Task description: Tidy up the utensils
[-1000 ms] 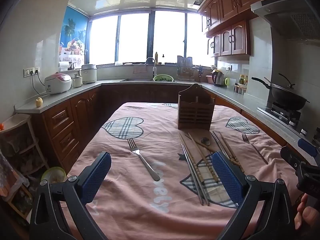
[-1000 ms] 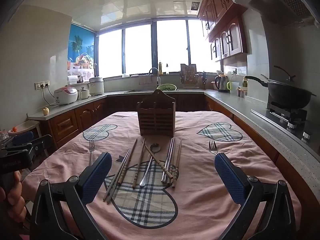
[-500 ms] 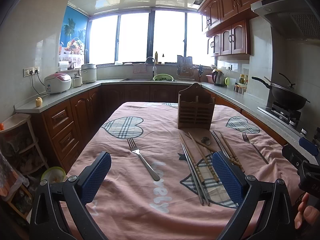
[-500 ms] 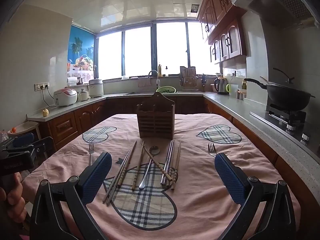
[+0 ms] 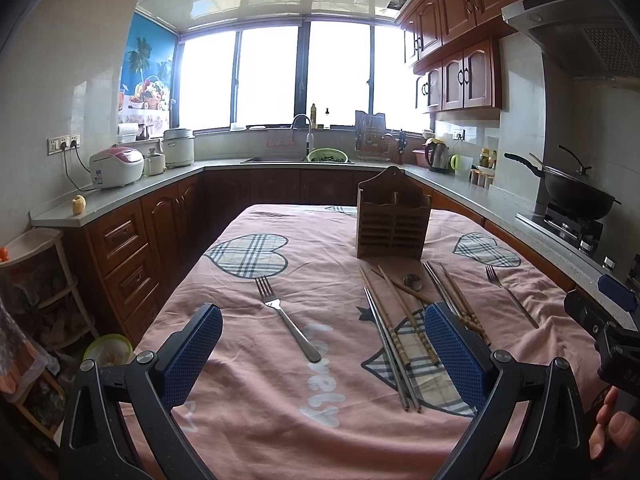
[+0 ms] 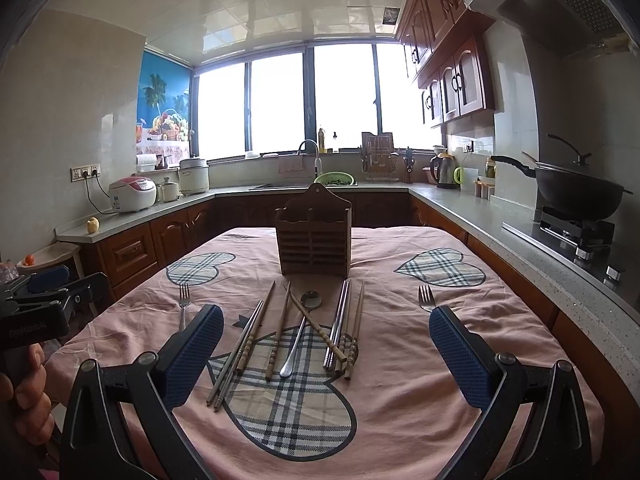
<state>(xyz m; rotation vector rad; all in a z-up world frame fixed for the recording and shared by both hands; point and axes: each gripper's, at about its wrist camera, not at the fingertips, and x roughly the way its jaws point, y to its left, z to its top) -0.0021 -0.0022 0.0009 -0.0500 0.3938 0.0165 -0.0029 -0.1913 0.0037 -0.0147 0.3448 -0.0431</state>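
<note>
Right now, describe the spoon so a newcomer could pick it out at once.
Start at the wooden utensil holder standing on the pink tablecloth. Just in front of it lies a row of chopsticks over a plaid heart, and the spoon lies among them, bowl toward the holder. It alone has a round shiny bowl, and one wooden chopstick lies diagonally over its handle.

This is a home kitchen. Brown wooden cabinets [image 6: 452,80] hang on the right wall, and a grey worktop [image 6: 452,200] runs around three sides of the room. A sink tap [image 6: 310,152] stands below the wide window [image 6: 312,100]. A rice cooker [image 6: 133,194] sits on the worktop's left run and a kettle [image 6: 443,165] at its far right corner. A black wok [image 6: 576,194] rests on the gas stove under an extractor hood [image 6: 560,4].
</note>
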